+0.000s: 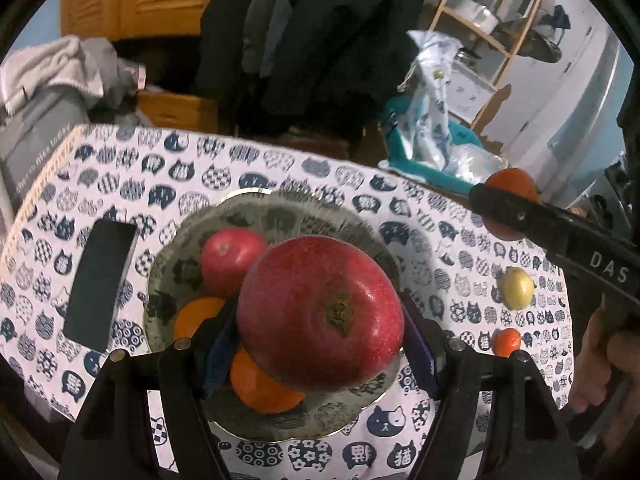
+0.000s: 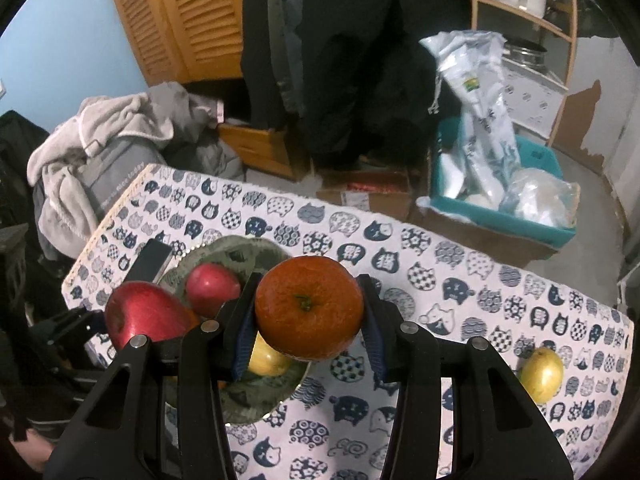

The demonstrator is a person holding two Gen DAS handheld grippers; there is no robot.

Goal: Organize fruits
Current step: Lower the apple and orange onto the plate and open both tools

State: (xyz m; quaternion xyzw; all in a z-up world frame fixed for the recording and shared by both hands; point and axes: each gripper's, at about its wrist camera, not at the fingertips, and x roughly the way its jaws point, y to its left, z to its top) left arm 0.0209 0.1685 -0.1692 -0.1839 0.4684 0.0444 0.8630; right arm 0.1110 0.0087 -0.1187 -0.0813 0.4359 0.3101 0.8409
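Left gripper (image 1: 320,320) clamps a glossy red apple (image 1: 320,312); right gripper (image 2: 308,316) clamps a dimpled orange (image 2: 308,308). Both hang above a scalloped plate (image 1: 280,208) on a cat-print tablecloth (image 1: 400,208).

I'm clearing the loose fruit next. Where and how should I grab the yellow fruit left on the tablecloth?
Grip the yellow fruit across its widest middle, coming from above. It is round, sits alone on the tablecloth, and has open cloth on both sides for the fingers.

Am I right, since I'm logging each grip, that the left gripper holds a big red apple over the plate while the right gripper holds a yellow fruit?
Not quite. The right gripper holds an orange, as the right wrist view shows. The left gripper does hold the big red apple over the plate.
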